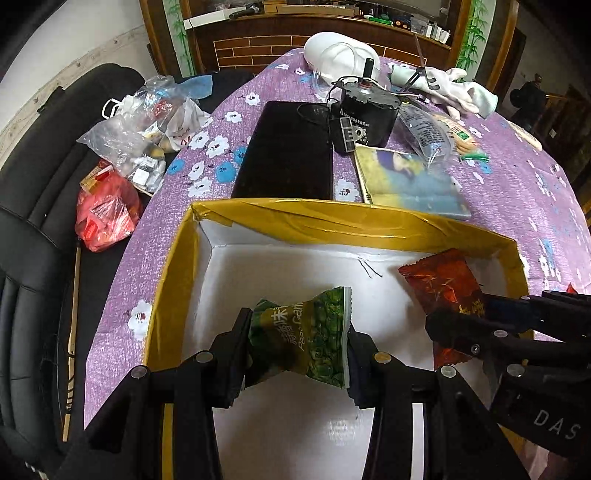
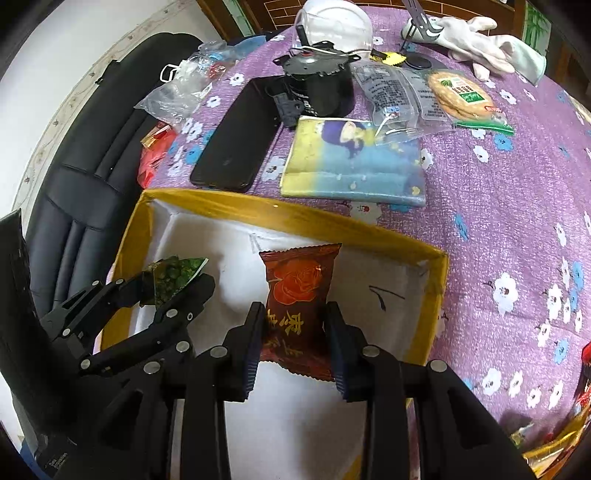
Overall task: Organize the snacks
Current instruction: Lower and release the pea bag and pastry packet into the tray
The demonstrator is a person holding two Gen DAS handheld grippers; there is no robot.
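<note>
Both grippers point steeply down into the yellow box [image 1: 354,218], which stands open on the purple flowered tablecloth [image 2: 509,229], at its near edge. The left gripper [image 1: 297,339] is clenched on one green pea snack packet [image 1: 306,334]; its two pads squeeze the packet at the middle, so the wrapper bulges out above and below, and the packet hangs over the white floor of the box near its left wall. The right gripper [image 2: 295,336] grasps one red snack packet [image 2: 299,295] by its lower half; the upper half stands upright between the fingers, over the middle of the box and a little toward its far wall. The two grippers are near each other, side by side, but not touching.

No other packet is visible on the box floor.

On the cloth beyond the far wall of the box lie one black phone [image 2: 236,136], one picture book [image 2: 354,162], one black round device [image 2: 317,85], one pack of round crackers [image 2: 461,99], one white helmet-like cap [image 2: 336,18] and one pair of white gloves [image 2: 476,40]. A black sofa [image 1: 33,236] stands along the left edge of the table.
</note>
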